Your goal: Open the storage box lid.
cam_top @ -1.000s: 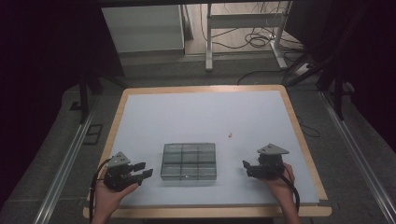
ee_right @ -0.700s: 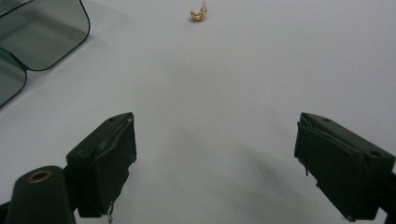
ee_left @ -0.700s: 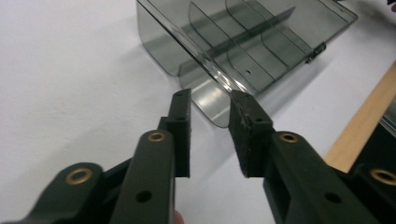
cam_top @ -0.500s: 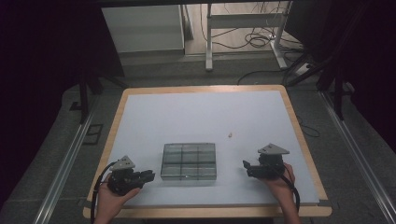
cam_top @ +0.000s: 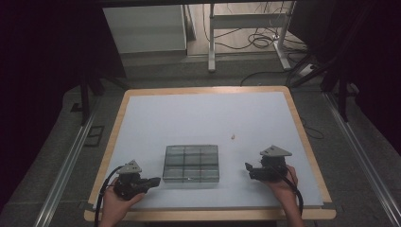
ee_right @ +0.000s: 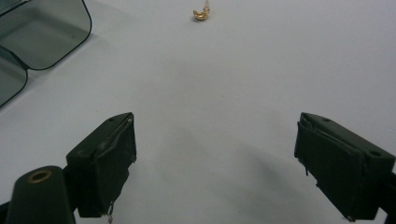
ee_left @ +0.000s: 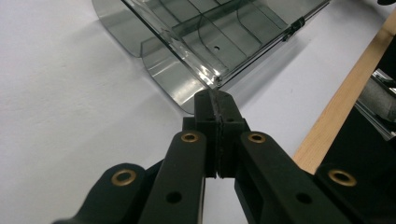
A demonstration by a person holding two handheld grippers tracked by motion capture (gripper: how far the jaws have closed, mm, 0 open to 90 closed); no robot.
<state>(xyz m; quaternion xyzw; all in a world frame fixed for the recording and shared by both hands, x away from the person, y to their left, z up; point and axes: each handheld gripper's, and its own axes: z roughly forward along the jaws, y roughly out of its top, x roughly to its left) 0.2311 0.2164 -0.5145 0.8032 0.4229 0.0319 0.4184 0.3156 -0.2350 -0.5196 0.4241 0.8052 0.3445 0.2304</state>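
A clear, smoky plastic box point(cam_top: 191, 163) with several compartments lies low on the white table top. My left gripper point(cam_top: 153, 181) sits at its near left corner. In the left gripper view the box point(ee_left: 210, 32) is just beyond my left gripper point(ee_left: 215, 100), whose jaws are pressed together with nothing between them. My right gripper point(cam_top: 248, 169) rests to the right of the box, pointing toward it. In the right gripper view my right gripper point(ee_right: 215, 135) stands wide open over bare table. A small gold piece point(ee_right: 201, 14) lies ahead of it, also seen as a gold speck point(cam_top: 232, 137).
The white mat point(cam_top: 203, 113) is framed by a wooden table edge point(cam_top: 208, 215). The wood edge point(ee_left: 336, 116) runs close to the right of the left jaws. A rounded corner of the box point(ee_right: 42, 32) shows at the upper left of the right gripper view.
My left gripper has slid a little toward the table's front edge and to the right, nearer the box corner. The right gripper and the box have stayed put.
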